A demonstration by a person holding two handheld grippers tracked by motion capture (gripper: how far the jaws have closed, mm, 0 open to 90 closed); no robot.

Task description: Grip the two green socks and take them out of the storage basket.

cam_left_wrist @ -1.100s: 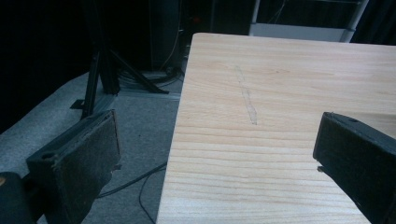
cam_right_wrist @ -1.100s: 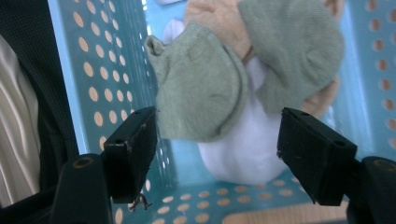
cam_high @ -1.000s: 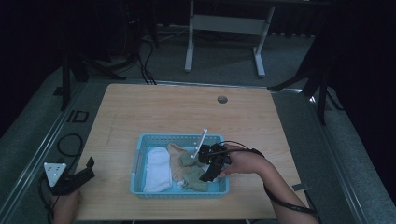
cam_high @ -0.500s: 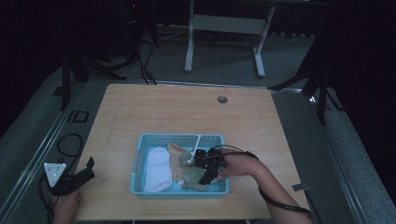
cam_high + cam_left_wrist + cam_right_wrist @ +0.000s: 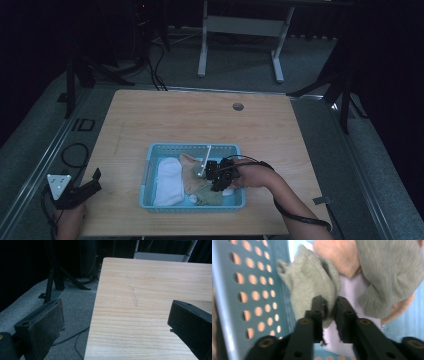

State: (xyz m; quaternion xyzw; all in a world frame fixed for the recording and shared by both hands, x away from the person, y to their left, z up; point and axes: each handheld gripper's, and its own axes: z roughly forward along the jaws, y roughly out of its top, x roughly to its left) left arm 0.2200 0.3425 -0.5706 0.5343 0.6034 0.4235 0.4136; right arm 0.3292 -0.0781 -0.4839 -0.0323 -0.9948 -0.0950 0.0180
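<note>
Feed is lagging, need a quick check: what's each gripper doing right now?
Left gripper: open, holding nothing, at the table's left edge.
Right gripper: closed on a green sock inside the blue basket.

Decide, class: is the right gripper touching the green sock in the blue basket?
Touching. The right gripper view shows the right gripper with its jaws nearly shut and a fold of the green sock pinched between them, inside the blue basket.
</note>
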